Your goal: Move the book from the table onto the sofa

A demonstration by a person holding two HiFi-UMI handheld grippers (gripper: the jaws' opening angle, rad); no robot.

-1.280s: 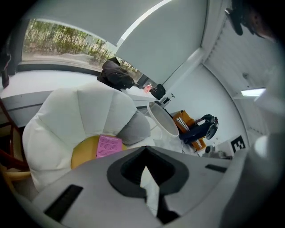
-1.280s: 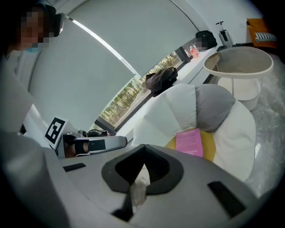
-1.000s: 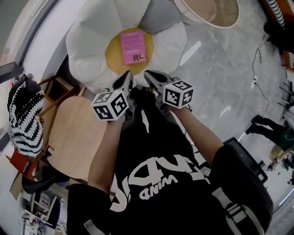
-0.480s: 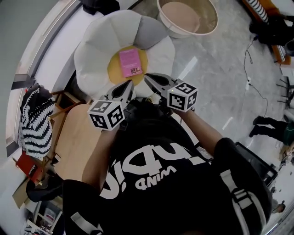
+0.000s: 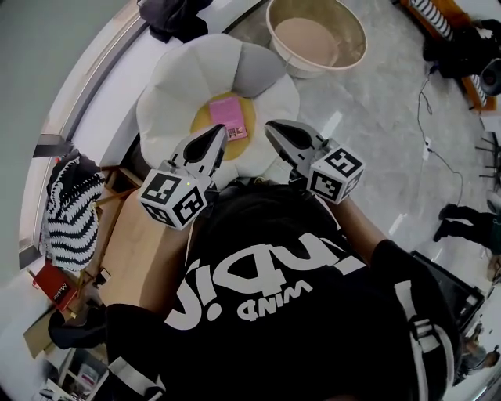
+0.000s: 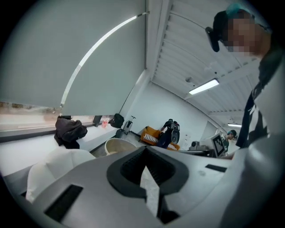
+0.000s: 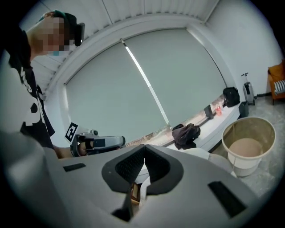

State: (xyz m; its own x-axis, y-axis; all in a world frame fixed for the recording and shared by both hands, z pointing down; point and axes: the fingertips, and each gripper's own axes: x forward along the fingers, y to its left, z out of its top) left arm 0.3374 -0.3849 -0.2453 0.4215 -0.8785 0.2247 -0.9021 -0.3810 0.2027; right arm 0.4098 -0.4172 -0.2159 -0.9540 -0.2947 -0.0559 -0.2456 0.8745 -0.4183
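Note:
The pink book (image 5: 230,117) lies flat on the yellow centre of the white flower-shaped sofa cushion (image 5: 176,94). Nothing touches it. My left gripper (image 5: 218,131) hangs above the cushion's near edge, just left of the book, jaws shut and empty. On the other side my right gripper (image 5: 273,125) is also shut with nothing in it. In the left gripper view the closed jaws (image 6: 144,150) point level across the room. The right gripper view shows its own closed jaws (image 7: 143,148) and the left gripper (image 7: 95,142) beside them.
A round beige tub (image 5: 317,35) stands on the floor beyond the sofa. A wooden table (image 5: 145,251) is at my left, with a black-and-white striped thing (image 5: 70,211) on a chair next to it. Dark clothing (image 5: 168,16) lies on the window ledge. Cables (image 5: 427,117) run over the floor at right.
Both grippers have risen and spread a little apart, still shut. The book stays on the cushion and looks smaller and farther off.

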